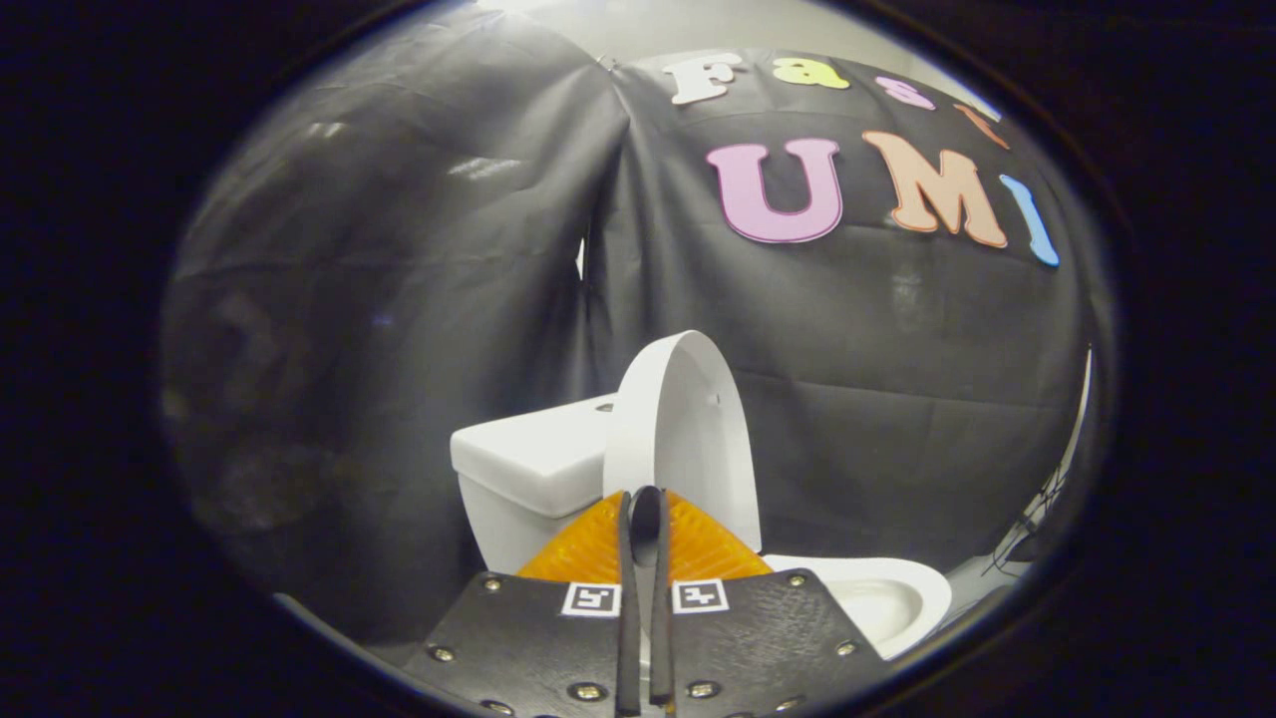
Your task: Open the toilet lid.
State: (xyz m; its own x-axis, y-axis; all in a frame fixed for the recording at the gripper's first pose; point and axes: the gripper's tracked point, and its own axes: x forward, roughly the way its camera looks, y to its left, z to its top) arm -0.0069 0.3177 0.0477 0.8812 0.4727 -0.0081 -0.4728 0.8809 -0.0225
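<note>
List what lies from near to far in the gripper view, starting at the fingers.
hand-held gripper, fingers nearly closed with a thin gap → raised lid, just ahead of the tips → tank behind it → black cloth wall.

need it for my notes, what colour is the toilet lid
White. The gripper view shows the toilet lid raised upright just beyond the nearly closed gripper.

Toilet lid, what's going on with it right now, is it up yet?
The toilet lid is raised, standing roughly upright and leaning back toward the tank. The bowl is exposed beside it. The hand-held gripper sits just in front of the lid's lower edge, its fingers nearly closed with only a thin gap between them; whether they pinch the lid's edge cannot be told. The lid looks essentially open.
</note>
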